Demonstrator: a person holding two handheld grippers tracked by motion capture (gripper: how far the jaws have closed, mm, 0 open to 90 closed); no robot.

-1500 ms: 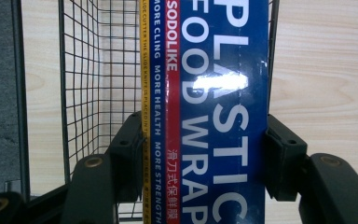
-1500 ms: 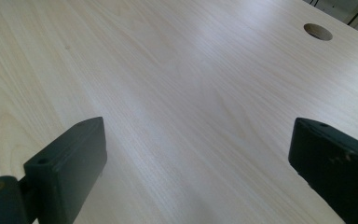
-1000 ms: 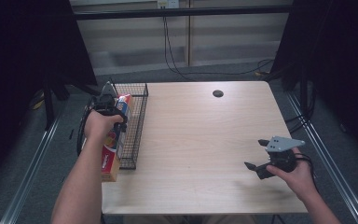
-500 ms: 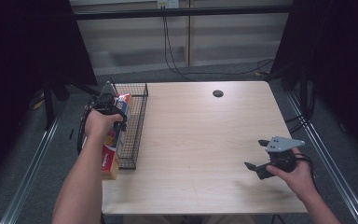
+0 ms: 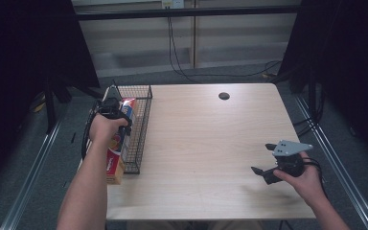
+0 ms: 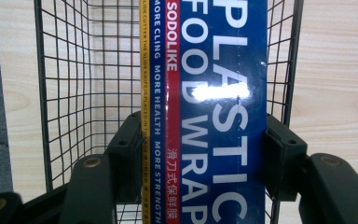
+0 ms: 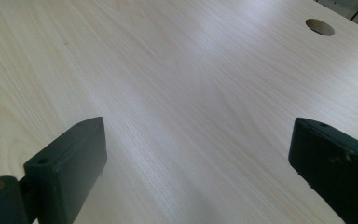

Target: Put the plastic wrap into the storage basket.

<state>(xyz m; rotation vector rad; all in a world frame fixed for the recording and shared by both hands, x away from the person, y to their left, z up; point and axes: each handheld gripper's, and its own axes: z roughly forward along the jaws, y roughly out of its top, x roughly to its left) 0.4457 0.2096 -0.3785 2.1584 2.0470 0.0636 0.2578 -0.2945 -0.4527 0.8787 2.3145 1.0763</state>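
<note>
High view: dim room w/ black surrounds at 9 and 3 o'clock, but the table (image 5: pixel 206 139) is evenly lit from overhead, shadows soft and faint, pic a bit grainy and soft. Left gripper view: sharp text on the plastic wrap box (image 6: pixel 209 112), w/ a blown-out white glare spot near centre; the wire basket (image 6: pixel 70 84) bows slightly twd 9 o'clock edge, and black pads at 6 o'clock are a bit soft. Right gripper view: bright, broad pale sheen across the wood from 12 twd 6 o'clock, grain crisp mid-frame, near pads at 7 and 4 o'clock slightly out of focus.
</note>
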